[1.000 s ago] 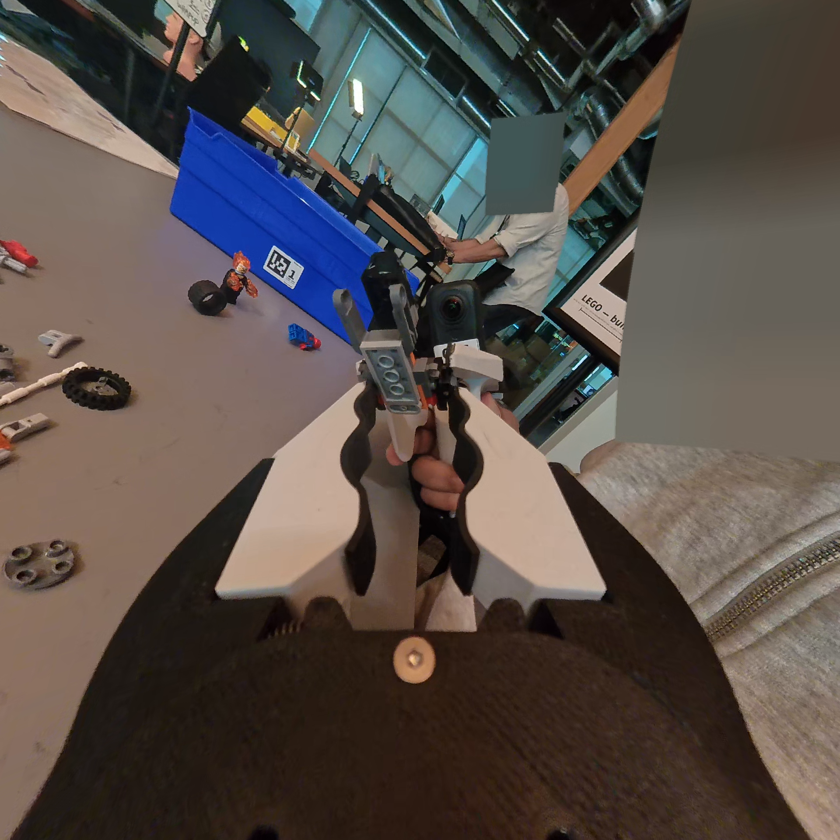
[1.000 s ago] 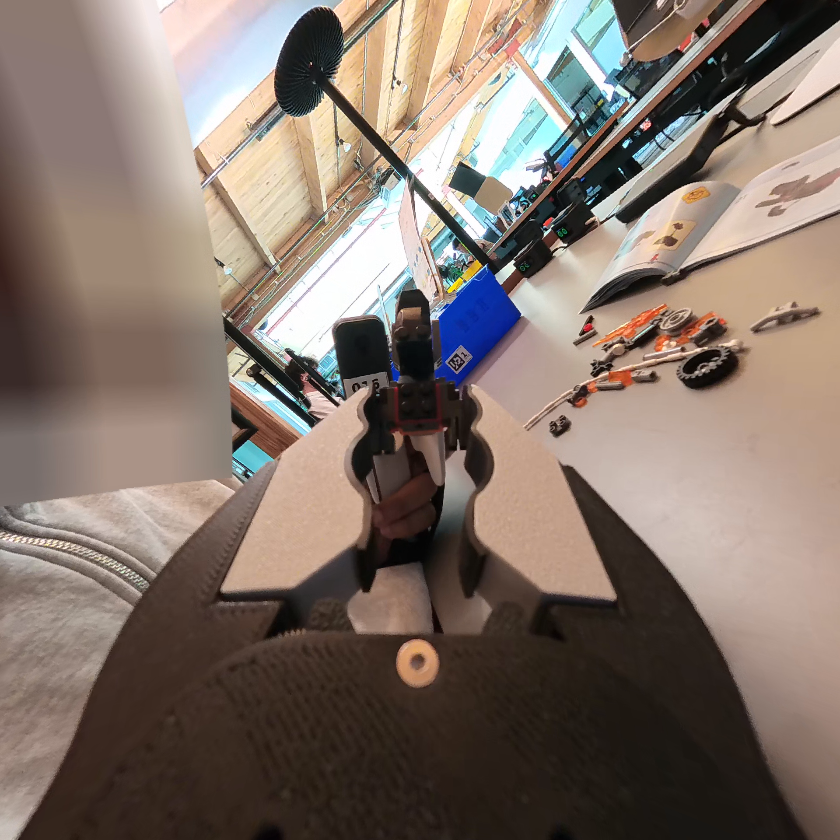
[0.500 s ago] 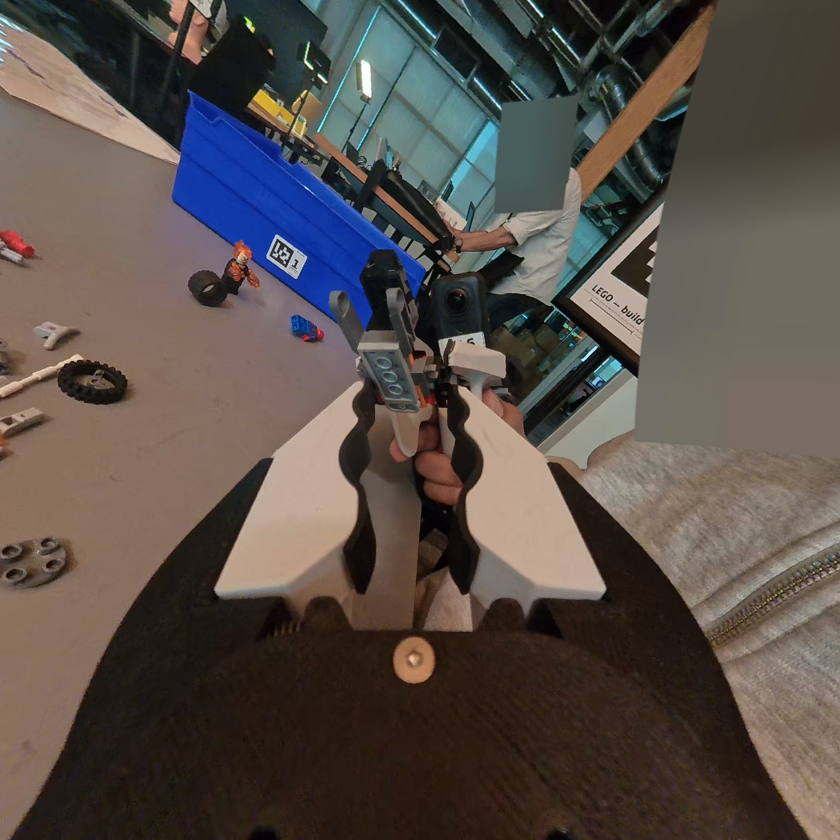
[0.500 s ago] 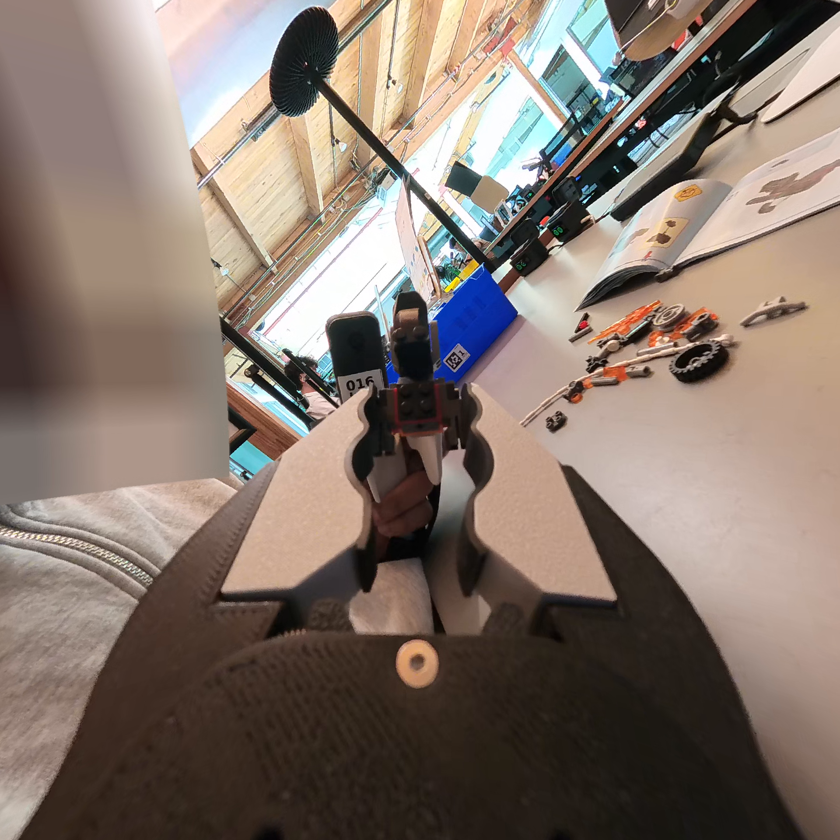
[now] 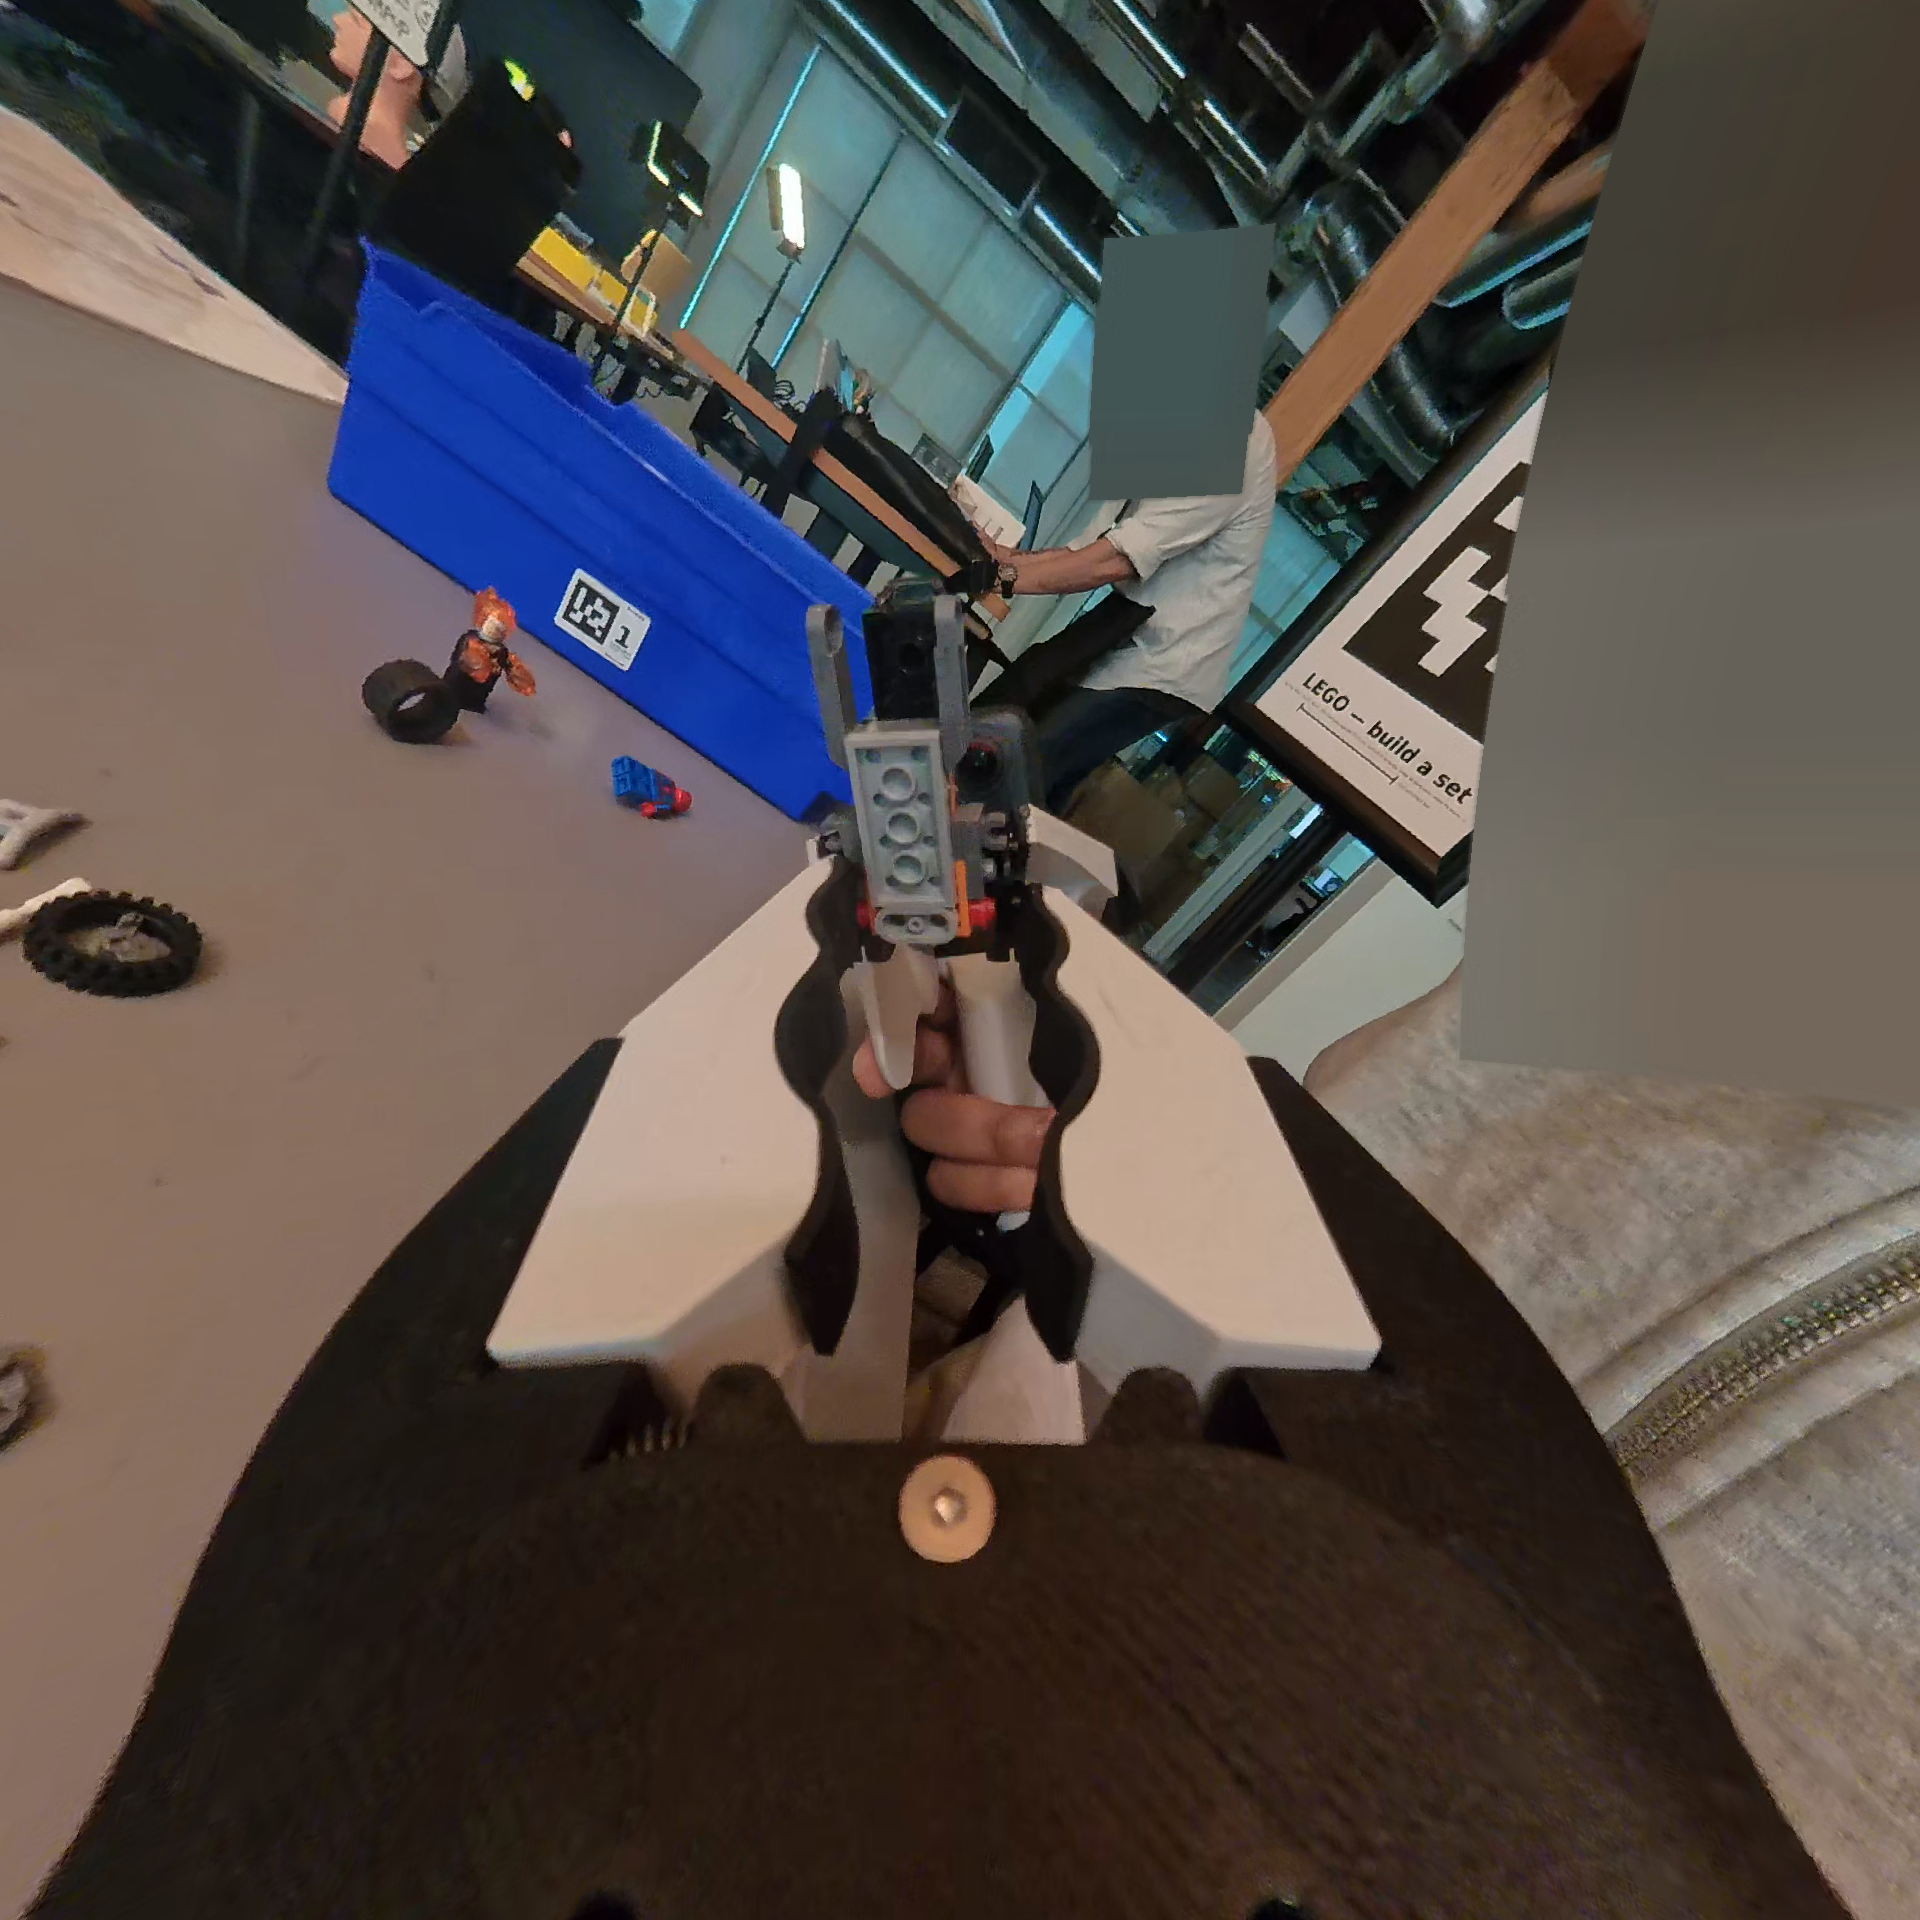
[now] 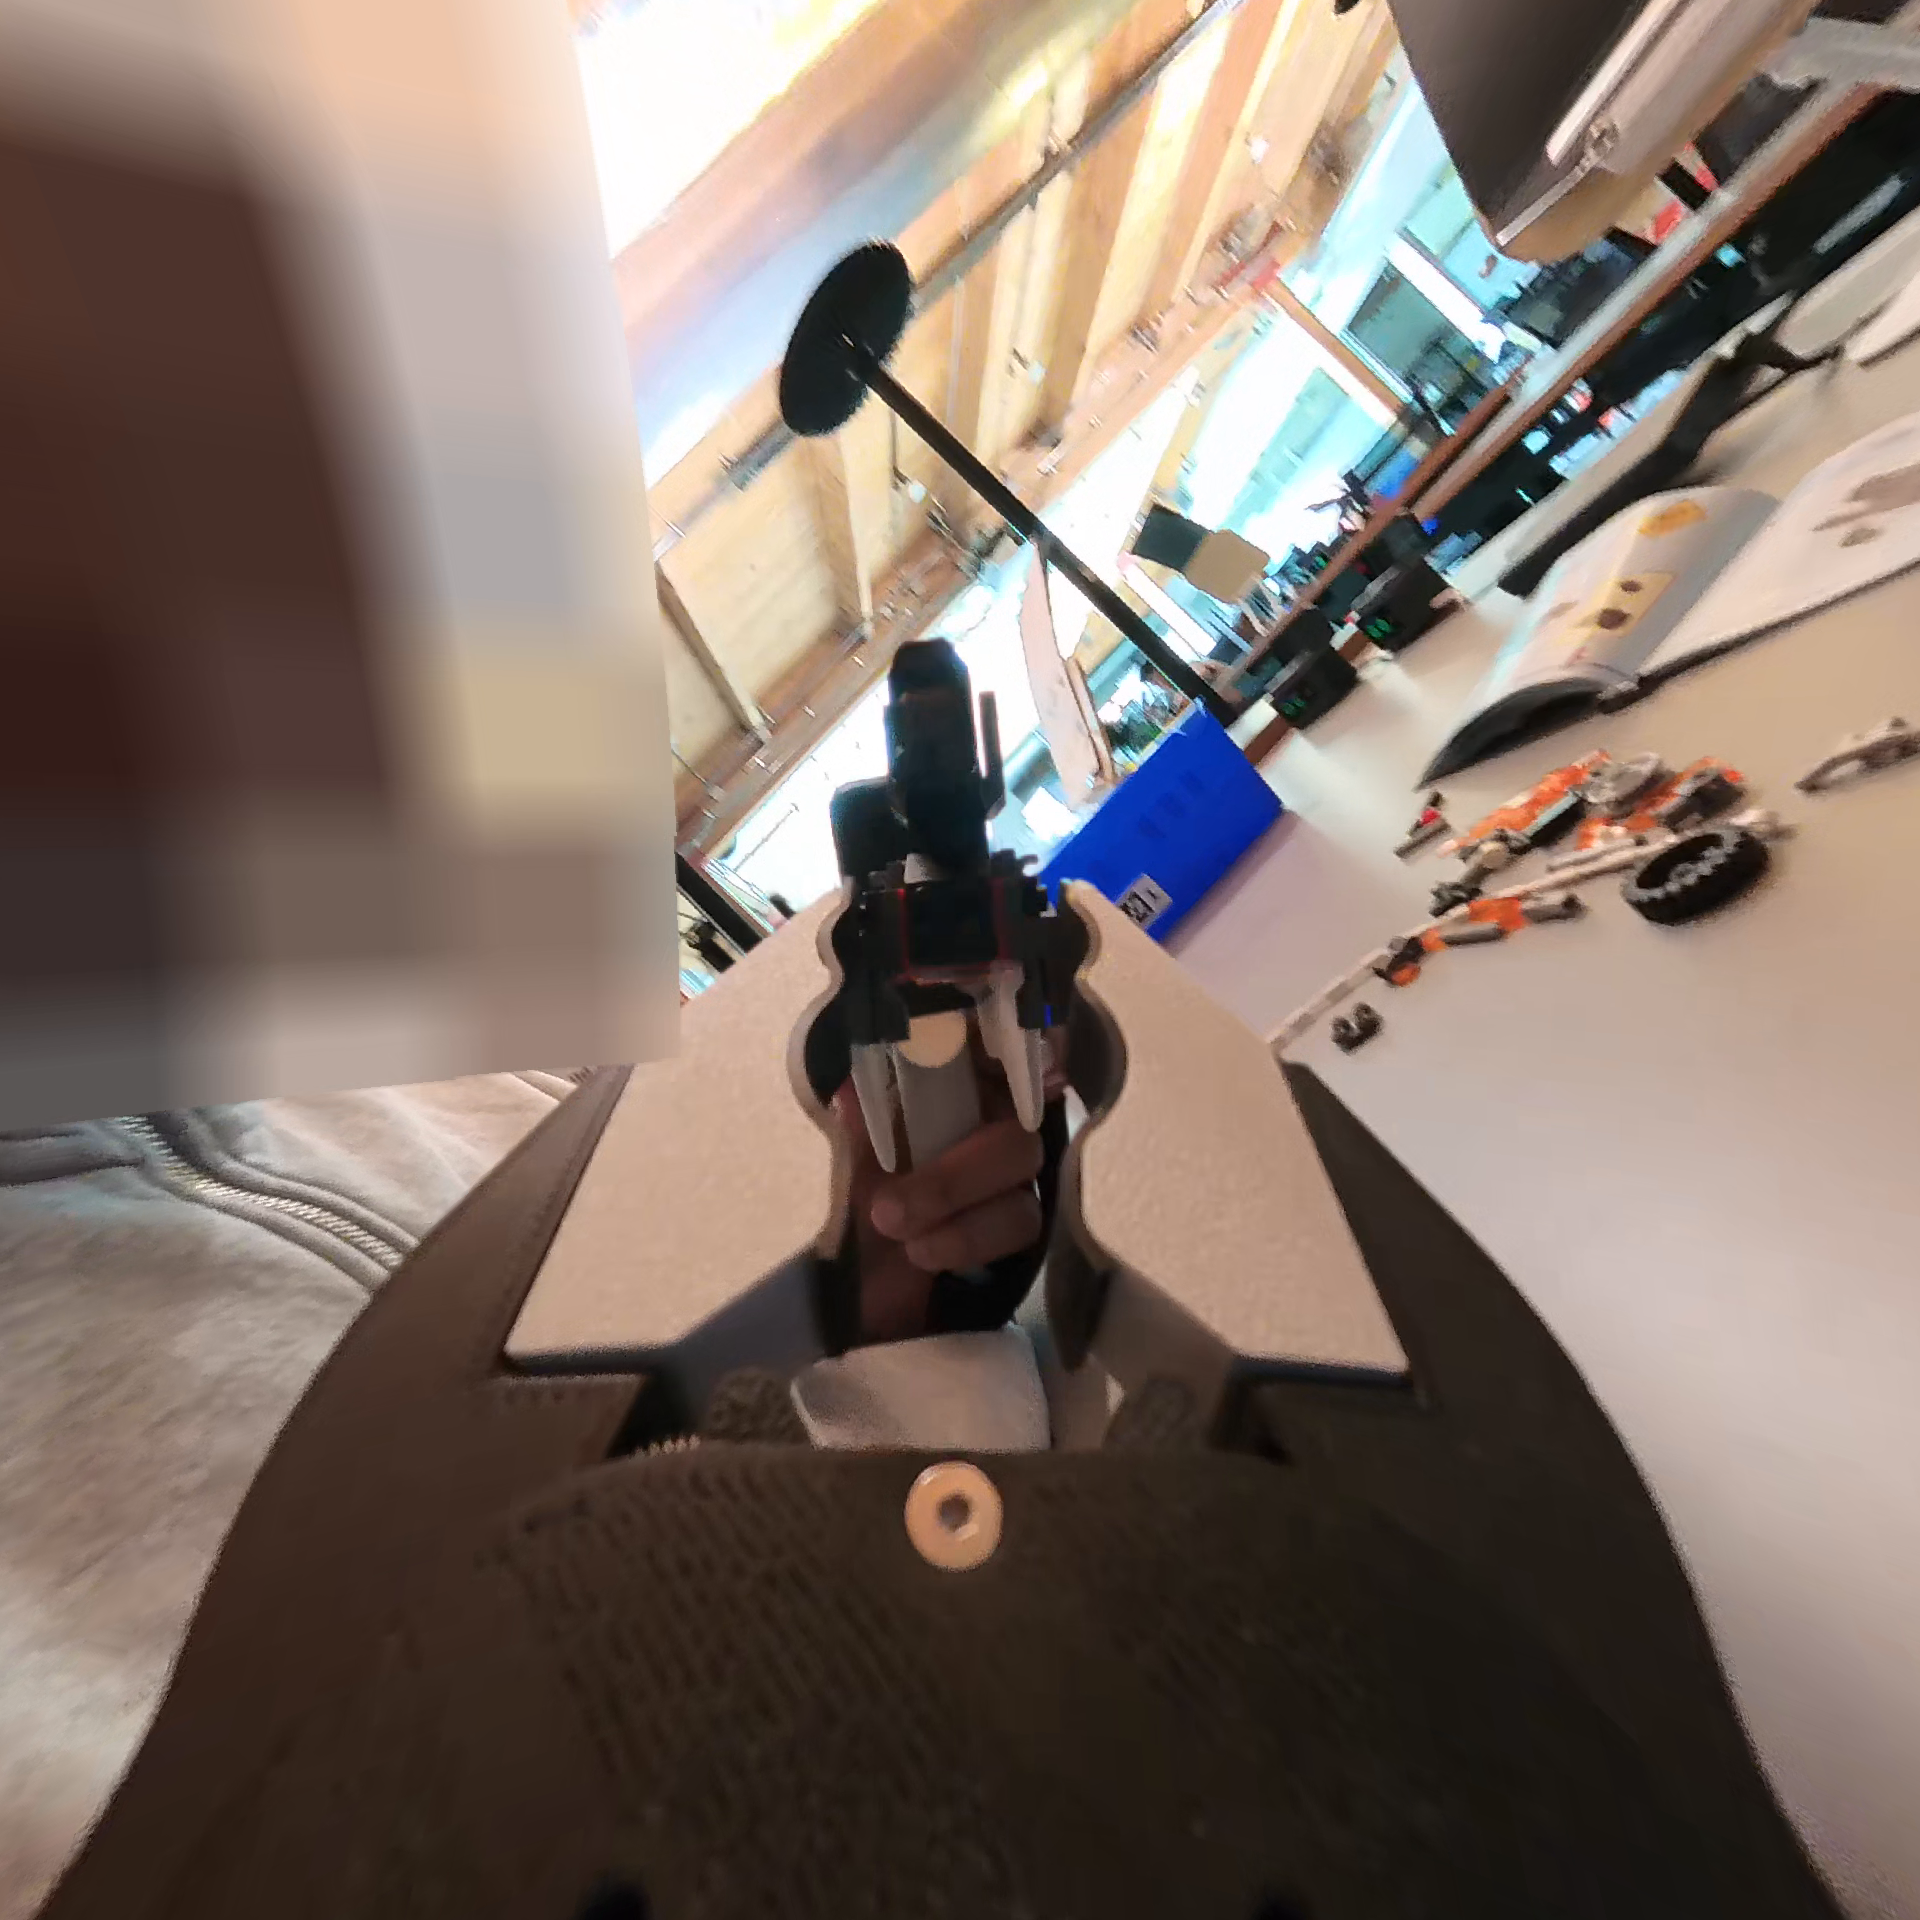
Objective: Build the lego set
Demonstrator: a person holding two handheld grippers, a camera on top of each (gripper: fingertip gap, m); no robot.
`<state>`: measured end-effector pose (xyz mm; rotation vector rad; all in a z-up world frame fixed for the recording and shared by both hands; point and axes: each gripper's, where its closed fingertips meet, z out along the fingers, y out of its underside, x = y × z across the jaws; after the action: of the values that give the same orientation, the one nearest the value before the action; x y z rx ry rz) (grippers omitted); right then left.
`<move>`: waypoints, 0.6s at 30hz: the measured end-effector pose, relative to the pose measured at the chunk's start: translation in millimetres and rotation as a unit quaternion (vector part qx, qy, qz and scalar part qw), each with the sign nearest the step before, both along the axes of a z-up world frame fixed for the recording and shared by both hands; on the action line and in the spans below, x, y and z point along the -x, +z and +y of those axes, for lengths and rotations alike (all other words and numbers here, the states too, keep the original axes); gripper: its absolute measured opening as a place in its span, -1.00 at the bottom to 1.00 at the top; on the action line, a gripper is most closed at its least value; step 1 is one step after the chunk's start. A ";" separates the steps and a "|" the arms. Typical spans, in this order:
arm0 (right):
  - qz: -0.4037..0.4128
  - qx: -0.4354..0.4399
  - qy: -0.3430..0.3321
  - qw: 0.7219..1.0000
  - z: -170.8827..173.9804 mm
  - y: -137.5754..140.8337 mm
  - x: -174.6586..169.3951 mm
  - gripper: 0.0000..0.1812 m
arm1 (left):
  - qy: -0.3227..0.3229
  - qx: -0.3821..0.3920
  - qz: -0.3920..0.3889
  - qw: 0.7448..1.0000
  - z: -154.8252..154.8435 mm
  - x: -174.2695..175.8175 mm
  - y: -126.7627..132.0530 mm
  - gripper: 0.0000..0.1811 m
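Observation:
I hold a small lego assembly [image 5: 902, 831] in the air above the grey table [image 5: 312, 1039], between both grippers, which face each other. It has a grey holed plate in front, a black block on top and orange and red bits. My left gripper [image 5: 925, 899] is shut on its lower part. In the right wrist view the assembly [image 6: 940, 914] looks black and red, and my right gripper [image 6: 951, 935] is shut on it. Each view shows the other gripper's white fingers and a hand behind the assembly.
A blue bin [image 5: 582, 540] stands at the table's far side. Before it lie a small black tyre [image 5: 410, 707], a minifigure [image 5: 488, 649] and a blue-red piece [image 5: 646, 784]. A spoked tyre [image 6: 1699, 878], loose orange and grey parts [image 6: 1558, 800] and an open booklet [image 6: 1662, 613] lie right. A person sits behind [image 5: 1174, 582]. My two grippers' fingertips are within a few centimetres of each other.
The assembly has turned so that the grey plate stands upright and centred between the left fingers. The right gripper has swung and tilted; its view is now blurred.

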<state>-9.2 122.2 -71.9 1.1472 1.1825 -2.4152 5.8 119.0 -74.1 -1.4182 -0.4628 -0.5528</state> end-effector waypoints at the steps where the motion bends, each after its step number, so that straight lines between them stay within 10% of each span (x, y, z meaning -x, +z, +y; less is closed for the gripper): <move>1: 0.006 0.006 -0.002 1.000 1.3 1.8 -0.8 -0.61 | 0.001 -0.004 0.002 1.000 1.2 -0.6 2.3 -0.68; 18: 0.001 -0.006 -0.011 1.000 1.0 0.8 -1.7 -0.62 | 0.010 0.000 0.008 1.000 1.9 -1.8 1.1 -0.68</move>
<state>-7.5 123.2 -71.1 1.1669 1.1922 -2.4295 7.6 120.9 -73.1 -1.4152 -0.4633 -0.5249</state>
